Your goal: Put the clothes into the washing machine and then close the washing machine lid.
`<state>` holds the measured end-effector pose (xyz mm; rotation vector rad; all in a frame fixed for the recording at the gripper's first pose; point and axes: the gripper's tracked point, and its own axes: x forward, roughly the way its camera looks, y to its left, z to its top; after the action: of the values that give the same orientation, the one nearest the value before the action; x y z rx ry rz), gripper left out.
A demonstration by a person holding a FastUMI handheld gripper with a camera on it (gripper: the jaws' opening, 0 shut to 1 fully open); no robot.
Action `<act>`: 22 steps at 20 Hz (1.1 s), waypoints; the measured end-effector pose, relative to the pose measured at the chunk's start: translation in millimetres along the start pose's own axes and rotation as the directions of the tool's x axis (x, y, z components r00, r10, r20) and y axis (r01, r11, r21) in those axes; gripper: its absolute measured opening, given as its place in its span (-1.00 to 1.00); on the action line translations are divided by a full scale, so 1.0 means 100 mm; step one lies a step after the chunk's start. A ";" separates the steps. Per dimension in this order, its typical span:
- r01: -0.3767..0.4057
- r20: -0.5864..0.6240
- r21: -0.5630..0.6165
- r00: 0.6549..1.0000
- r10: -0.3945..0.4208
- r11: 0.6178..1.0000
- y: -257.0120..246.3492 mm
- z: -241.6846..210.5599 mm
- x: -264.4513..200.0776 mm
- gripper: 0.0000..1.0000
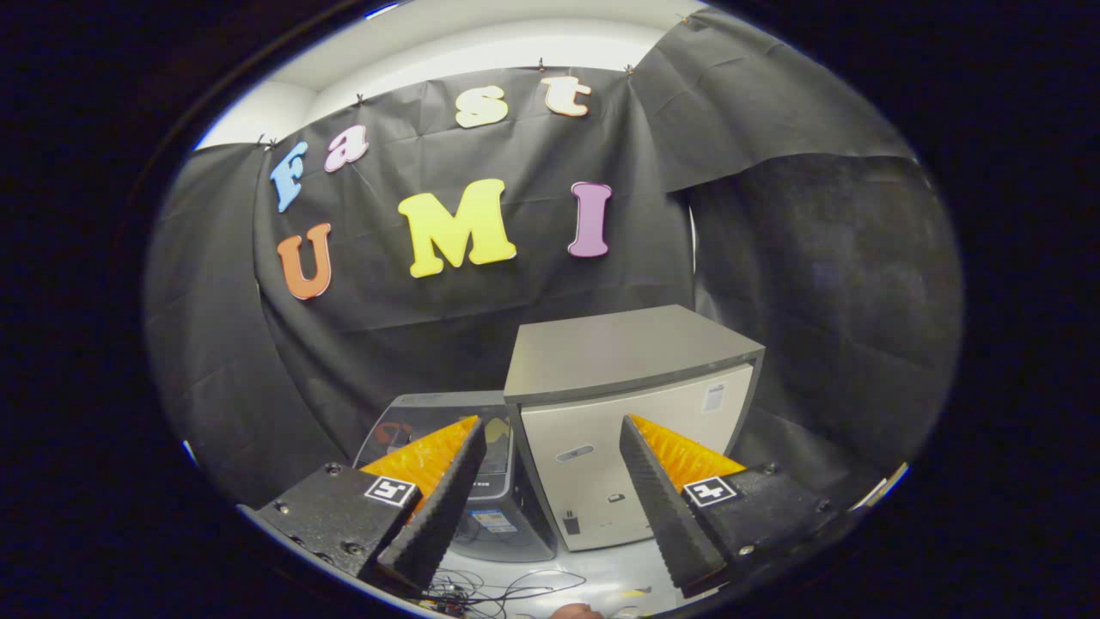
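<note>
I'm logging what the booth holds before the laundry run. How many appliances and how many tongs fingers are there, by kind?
Silver-grey box appliance: 1
Dark washing machine beside it: 1
Fingers of the open tongs, holding nothing: 2
Total: 4

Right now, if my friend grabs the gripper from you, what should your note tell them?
Gripper: open, fingers spread wide, holding nothing.
Beyond the fingers: a grey box-shaped cabinet with a pale front, and beside it a lower dark machine with a glossy lid, probably the washing machine. Its lid looks down, but the fingers partly hide it.
Thin black cables lie on the white floor below the fingers.
Done: nothing I can tell.
Left: find the clothes, load them, close the lid.
</note>
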<state>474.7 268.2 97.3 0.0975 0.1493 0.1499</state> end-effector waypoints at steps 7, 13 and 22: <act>-0.004 -0.007 -0.013 1.000 0.004 1.000 -0.03 -0.01 0.03 0.97; -0.015 -0.007 -0.042 1.000 0.015 0.999 -0.06 0.01 0.04 0.97; -0.036 -0.019 -0.058 0.999 0.035 0.998 -0.13 0.00 0.01 0.97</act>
<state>477.2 255.4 95.3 0.0411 0.1614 0.1904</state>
